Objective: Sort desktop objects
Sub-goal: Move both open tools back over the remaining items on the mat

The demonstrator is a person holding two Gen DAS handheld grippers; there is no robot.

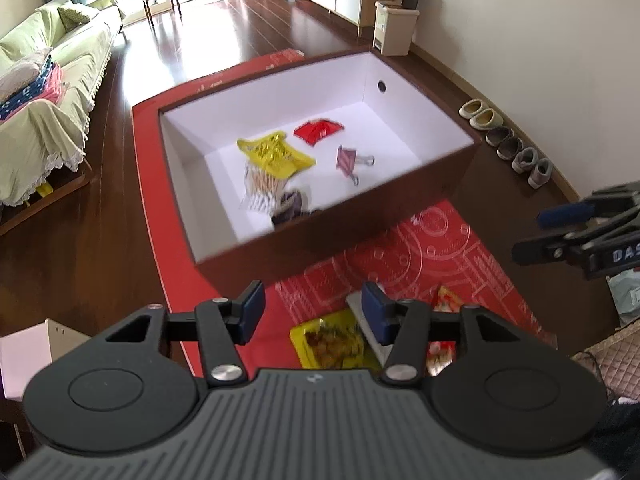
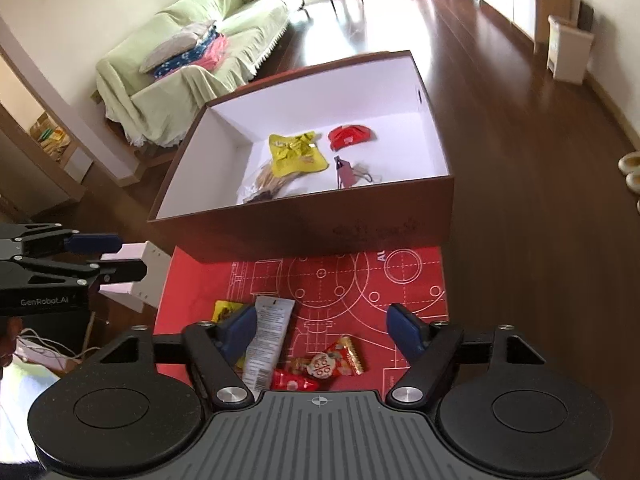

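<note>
A brown box with a white inside (image 1: 404, 200) (image 2: 304, 228) stands on the red mat (image 1: 420, 248) (image 2: 224, 276). In it lie a yellow packet (image 1: 276, 154) (image 2: 296, 152), a red packet (image 1: 318, 130) (image 2: 350, 136), a pink binder clip (image 1: 347, 161) (image 2: 346, 170) and a bag of cotton swabs (image 1: 260, 186) (image 2: 268, 180). On the mat in front of the box lie a yellow snack packet (image 1: 332, 342) (image 2: 224, 309), a white sachet (image 2: 268, 340) and red snack packets (image 2: 334, 360) (image 1: 446, 300). My left gripper (image 1: 314, 306) (image 2: 124, 256) is open above them. My right gripper (image 2: 322, 320) (image 1: 536, 234) is open too, holding nothing.
A green-covered sofa (image 1: 48, 80) (image 2: 192, 60) stands to the left on the wooden floor. A white stool (image 2: 136, 276) sits by the mat's left edge. A bin (image 1: 394, 28) and a row of shoes (image 1: 508, 146) line the right wall.
</note>
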